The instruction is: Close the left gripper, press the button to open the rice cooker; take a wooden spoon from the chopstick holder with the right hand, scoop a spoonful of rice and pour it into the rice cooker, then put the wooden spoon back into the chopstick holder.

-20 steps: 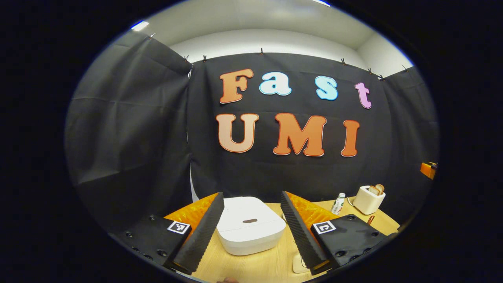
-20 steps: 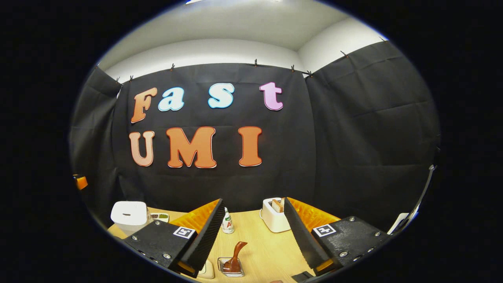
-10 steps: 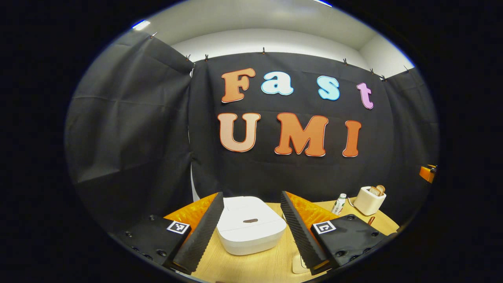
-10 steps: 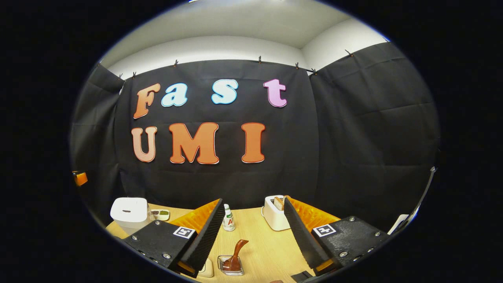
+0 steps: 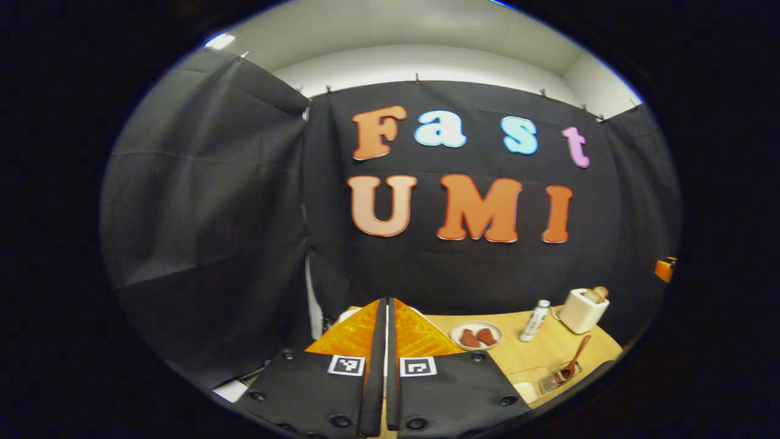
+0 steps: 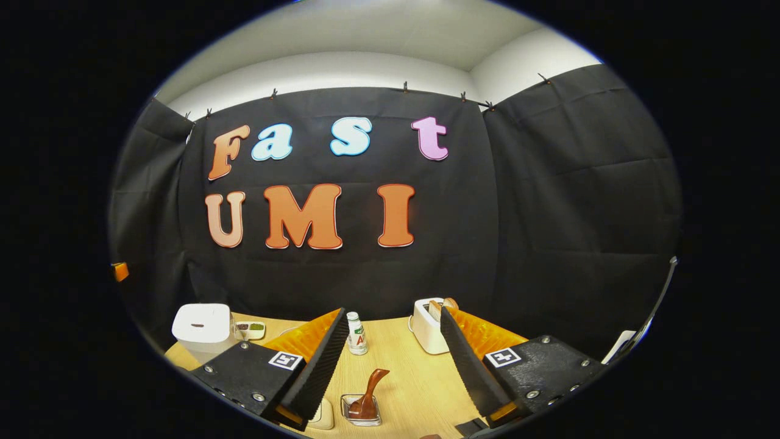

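Left gripper [image 5: 386, 366] fingers pressed together, holding nothing. Right gripper [image 6: 395, 360] spread wide above brown wooden spoon [image 6: 369, 393] standing in clear square holder [image 6: 361, 411]. White boxy rice cooker [image 6: 201, 326] lid down.

A: White cooker [image 6: 201, 323], white toaster [image 6: 426, 326], pale wood-grain surface [image 6: 414, 378].

B: Brown spoon [image 6: 370, 390]. White bottle [image 6: 356, 334], green cap. Plate [image 5: 475, 335]: white, reddish-brown pieces.
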A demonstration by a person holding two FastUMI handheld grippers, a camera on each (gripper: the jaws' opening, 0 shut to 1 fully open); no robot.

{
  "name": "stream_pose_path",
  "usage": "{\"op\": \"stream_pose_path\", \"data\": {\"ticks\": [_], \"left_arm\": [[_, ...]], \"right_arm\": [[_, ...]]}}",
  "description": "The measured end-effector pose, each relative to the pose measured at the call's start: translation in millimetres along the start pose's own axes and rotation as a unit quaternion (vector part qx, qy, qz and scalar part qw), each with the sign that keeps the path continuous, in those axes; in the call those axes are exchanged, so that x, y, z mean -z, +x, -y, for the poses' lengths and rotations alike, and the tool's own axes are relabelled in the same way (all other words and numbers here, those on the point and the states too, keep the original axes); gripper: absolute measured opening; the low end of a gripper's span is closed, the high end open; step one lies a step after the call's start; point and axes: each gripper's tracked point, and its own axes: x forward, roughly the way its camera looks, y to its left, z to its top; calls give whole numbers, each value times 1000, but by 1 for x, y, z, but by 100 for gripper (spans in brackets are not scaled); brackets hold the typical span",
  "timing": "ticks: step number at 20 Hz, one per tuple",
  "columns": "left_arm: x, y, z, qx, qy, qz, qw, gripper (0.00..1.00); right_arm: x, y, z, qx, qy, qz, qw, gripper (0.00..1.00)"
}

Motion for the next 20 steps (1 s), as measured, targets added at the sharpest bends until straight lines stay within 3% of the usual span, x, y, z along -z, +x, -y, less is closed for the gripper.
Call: {"op": "stream_pose_path", "data": {"ticks": [2,3,6,11,20], "left_arm": [[4,5,3,2,2,-10,1000,7],[-11,-16,3,8,-5,-10,1000,7],[17,18,-4,-5,23,-37,999,4],[40,45,16,45,-21,-72,996,4],[113,139,39,83,-23,-129,988,4]], "right_arm": [[2,1,0,2,-1,-2,1000,93],[3,2,0,3,-1,-5,1000,93],[1,5,0,8,1,-1,1000,93],[8,10,-5,6,-4,-12,1000,94],[31,18,-3,19,-5,-42,999,94]]}}
